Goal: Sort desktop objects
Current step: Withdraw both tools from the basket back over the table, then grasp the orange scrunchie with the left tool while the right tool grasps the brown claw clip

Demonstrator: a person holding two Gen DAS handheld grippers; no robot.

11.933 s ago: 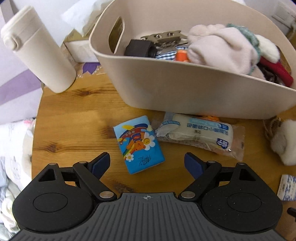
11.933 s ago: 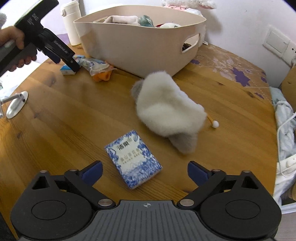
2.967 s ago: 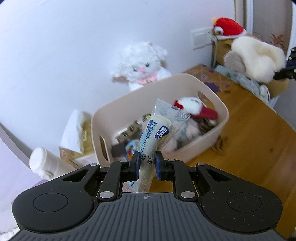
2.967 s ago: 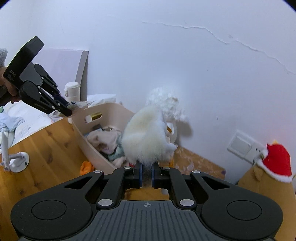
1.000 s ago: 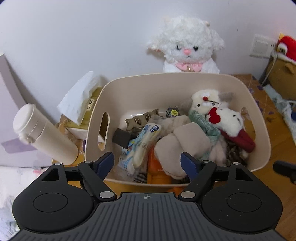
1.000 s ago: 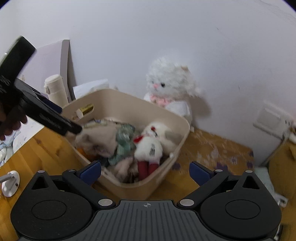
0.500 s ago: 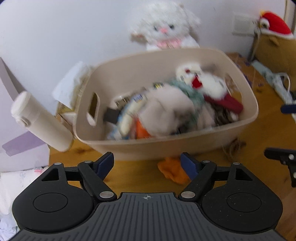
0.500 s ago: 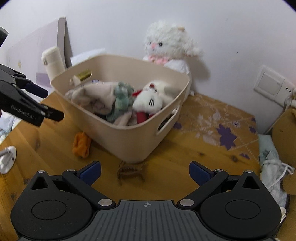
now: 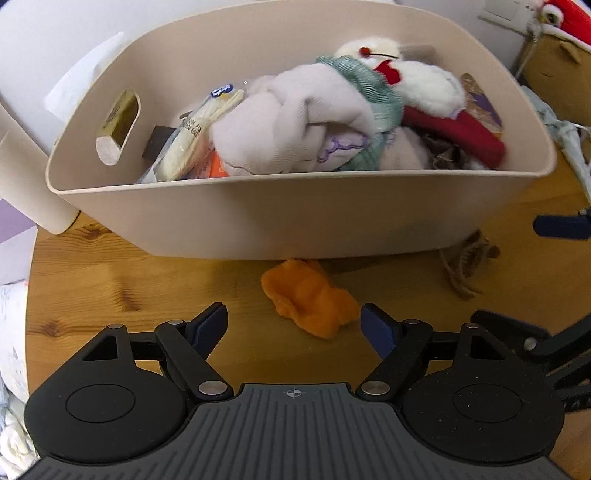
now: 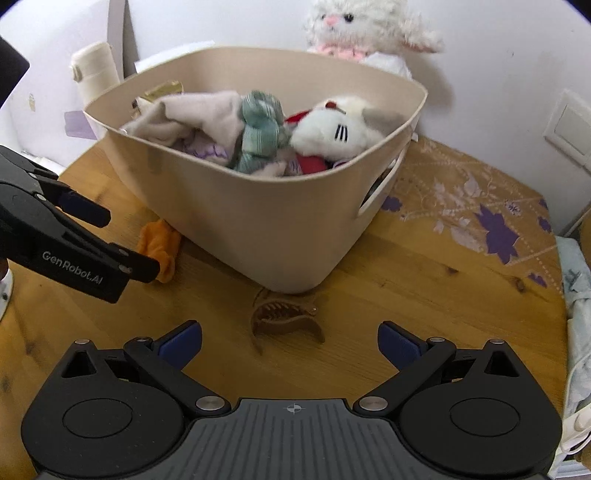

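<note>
A beige basket [image 9: 295, 206] stands on the wooden table, full of clothes, a wrapped packet [image 9: 195, 129] and a white plush toy [image 9: 417, 85]. An orange cloth item [image 9: 308, 297] lies on the table in front of it, just ahead of my open, empty left gripper [image 9: 294, 325]. In the right wrist view the basket [image 10: 266, 206] sits ahead, and a brown hair claw clip [image 10: 284, 319] lies just ahead of my open, empty right gripper [image 10: 290, 341]. The orange item [image 10: 159, 243] shows at left, partly behind the left gripper [image 10: 110, 240].
A cream bottle [image 10: 96, 74] and a tissue box [image 9: 77, 85] stand left of the basket. A white plush lamb [image 10: 365, 26] sits behind it against the wall. The clip also shows in the left wrist view [image 9: 467, 258]. The table edge runs along the right [image 10: 561, 295].
Both grippers have come down toward the table in front of the basket. The orange item now lies close before the left gripper, the hair clip close before the right.
</note>
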